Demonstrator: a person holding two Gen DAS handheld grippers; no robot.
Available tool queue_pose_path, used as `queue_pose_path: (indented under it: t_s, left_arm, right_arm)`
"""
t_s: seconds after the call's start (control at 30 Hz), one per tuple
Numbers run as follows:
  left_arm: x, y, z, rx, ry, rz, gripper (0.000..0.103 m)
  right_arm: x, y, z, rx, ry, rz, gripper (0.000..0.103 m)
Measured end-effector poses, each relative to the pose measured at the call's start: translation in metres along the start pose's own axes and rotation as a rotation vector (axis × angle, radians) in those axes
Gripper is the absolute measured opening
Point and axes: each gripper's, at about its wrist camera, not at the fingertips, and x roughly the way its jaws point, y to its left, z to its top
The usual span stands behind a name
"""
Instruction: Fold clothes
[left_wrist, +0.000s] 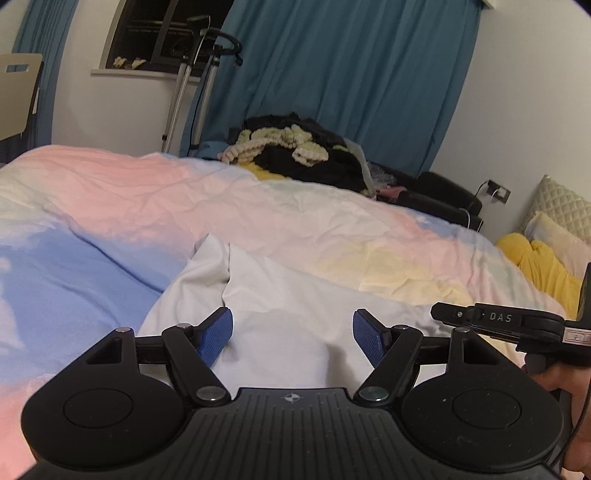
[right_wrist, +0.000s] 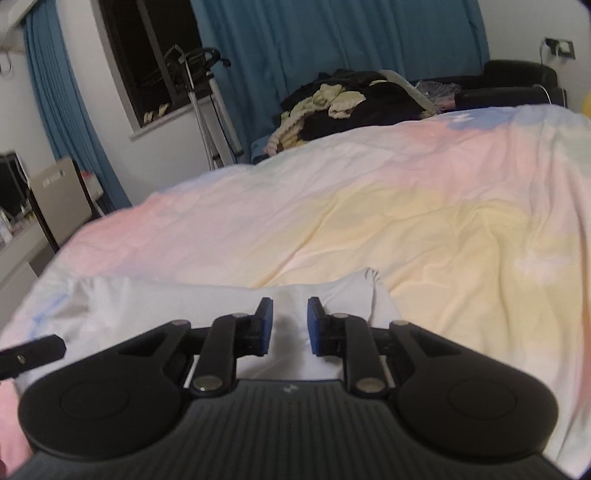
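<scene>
A white garment (left_wrist: 280, 306) lies spread on the pastel bedspread (left_wrist: 184, 206) at the near edge of the bed. My left gripper (left_wrist: 292, 328) is open wide just above it, blue pads apart, nothing between them. In the right wrist view the same white garment (right_wrist: 221, 299) lies flat with a bunched corner at its right end. My right gripper (right_wrist: 290, 317) hovers over the cloth with its jaws open by a narrow gap and empty. The right gripper's body (left_wrist: 498, 321) shows at the right of the left wrist view.
A pile of dark clothes with a cream knitted piece (left_wrist: 295, 151) sits at the far side of the bed. A yellow cloth (left_wrist: 543, 266) and pillow (left_wrist: 554, 225) lie at the right. Blue curtains (left_wrist: 351, 74), a window (right_wrist: 155, 55), a tripod stand (left_wrist: 192, 74) and a chair (right_wrist: 62, 199) are beyond.
</scene>
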Motion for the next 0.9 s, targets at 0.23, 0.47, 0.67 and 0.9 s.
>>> queue_pose_path:
  t_s: [0.23,0.47,0.67,0.9]
  left_arm:
    - [-0.051,-0.026,0.003,0.041,-0.074,-0.046,0.080]
    - [-0.077,-0.040,-0.007,0.062,-0.103,-0.018,0.083]
    - [-0.079,-0.044,-0.011,0.111,-0.117,0.031,0.087]
    - [-0.075,-0.040,-0.011,0.120,-0.123,0.048,0.091]
  right_arm:
    - [-0.073,0.018,0.002,-0.003,-0.086,0.066,0.023]
    - [-0.136,0.042,-0.012,-0.054,-0.155,0.127,0.026]
    - [-0.155,0.053,-0.017,-0.093,-0.227,0.117,0.027]
    - [-0.147,0.061,-0.020,-0.118,-0.216,0.083,0.027]
